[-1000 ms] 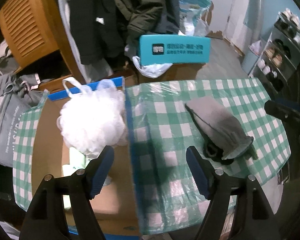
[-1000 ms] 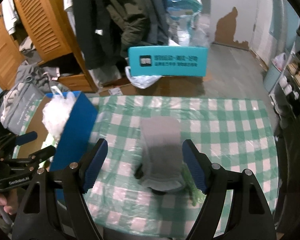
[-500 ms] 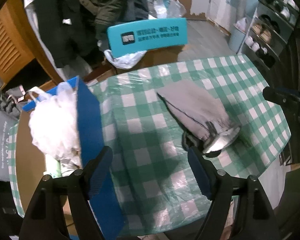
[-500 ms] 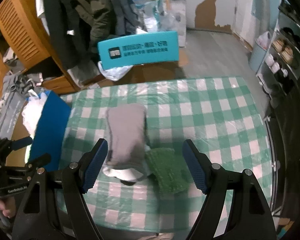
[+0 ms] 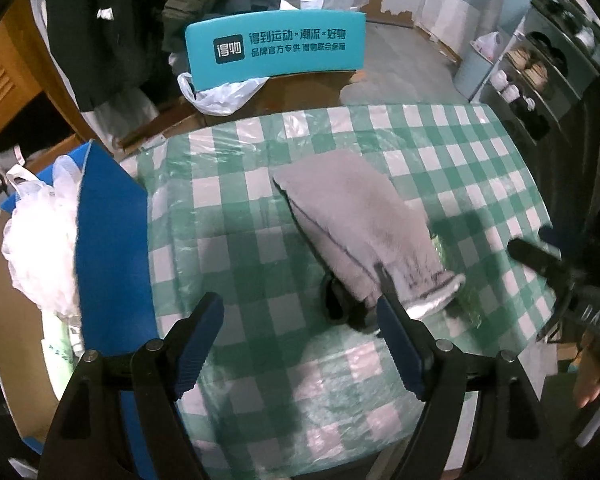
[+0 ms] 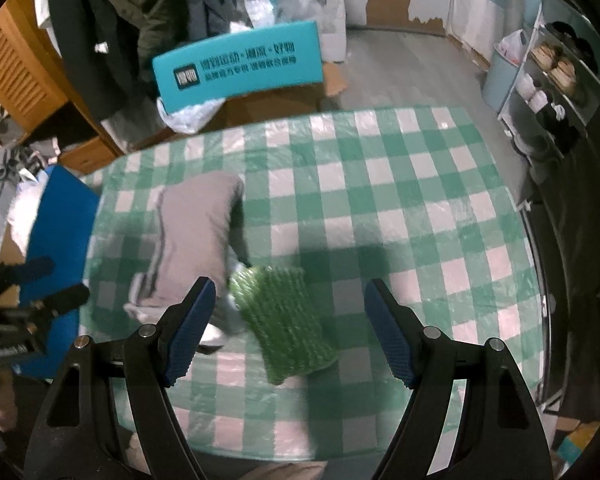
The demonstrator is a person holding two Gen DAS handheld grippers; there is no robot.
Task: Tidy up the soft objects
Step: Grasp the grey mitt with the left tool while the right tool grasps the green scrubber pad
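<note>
1. Left wrist view: the left hand-held gripper [image 5: 300, 320], black with blue pads, has its jaws apart over the bench [image 5: 260, 248] covered in green-and-white check cloth under clear film. The jaws have just been opening a little, and nothing lies between them.
2. The soft grey fleece mitten [image 5: 360, 224] lies flat on the cloth at 1 o'clock from the left hand-held gripper; the right-side finger [image 5: 396, 328] overlaps the cuff end in the picture, and contact cannot be told.
3. At 9 o'clock stands the blue-walled cardboard box [image 5: 108, 240], holding a white mesh bath pouf [image 5: 40, 248].
4. At 12 o'clock, beyond the bench, a teal printed carton [image 5: 276, 50] sits above a white plastic bag [image 5: 220, 96].
5. Right wrist view: the right hand-held gripper [image 6: 290, 320] has its jaws apart, with the fluffy green knitted cloth [image 6: 284, 316] lying on the bench between them, untouched by either pad.
6. The green cloth's 10 o'clock edge meets the mitten, which lies at 10 o'clock from the right hand-held gripper.
7. The blue-walled box is at 9 o'clock, with the other hand-held gripper in front of it.
</note>
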